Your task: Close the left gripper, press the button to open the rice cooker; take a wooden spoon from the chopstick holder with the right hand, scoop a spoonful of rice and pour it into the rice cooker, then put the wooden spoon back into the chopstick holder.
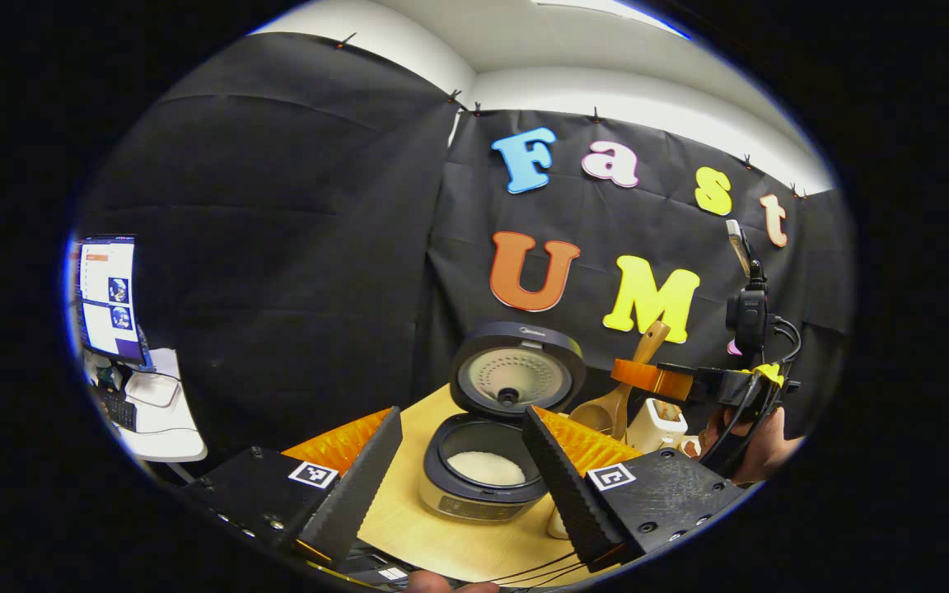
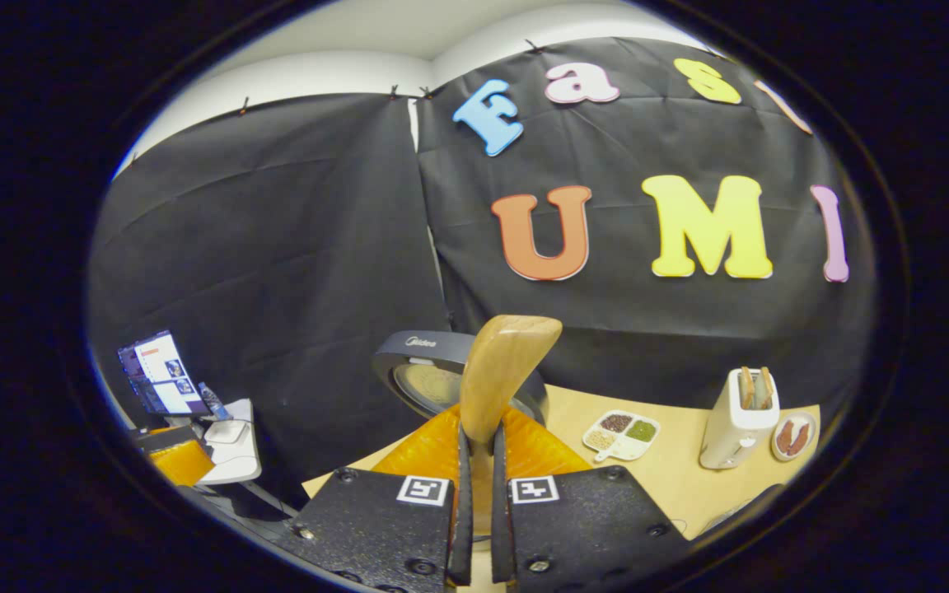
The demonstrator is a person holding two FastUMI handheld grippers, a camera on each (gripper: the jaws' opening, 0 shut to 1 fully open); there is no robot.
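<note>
Wooden spoon (image 2: 501, 375): smooth, lightly glossy wood. Rice cooker (image 1: 487, 461): matt dark plastic shell; lid (image 1: 516, 366) lining looks like dull metal. Bench (image 1: 433, 527): smooth pale wood-look top. Toaster (image 2: 736, 420): smooth white plastic.

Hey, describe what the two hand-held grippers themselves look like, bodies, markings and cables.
Left hand-held gripper: black textured blocks, each bearing a square black-and-white tag, with ridged wedge-shaped fingers. Right hand-held gripper: the same black blocks with tags and screws. Seen from the left gripper view, it has a black body, yellow parts and black cables.
</note>
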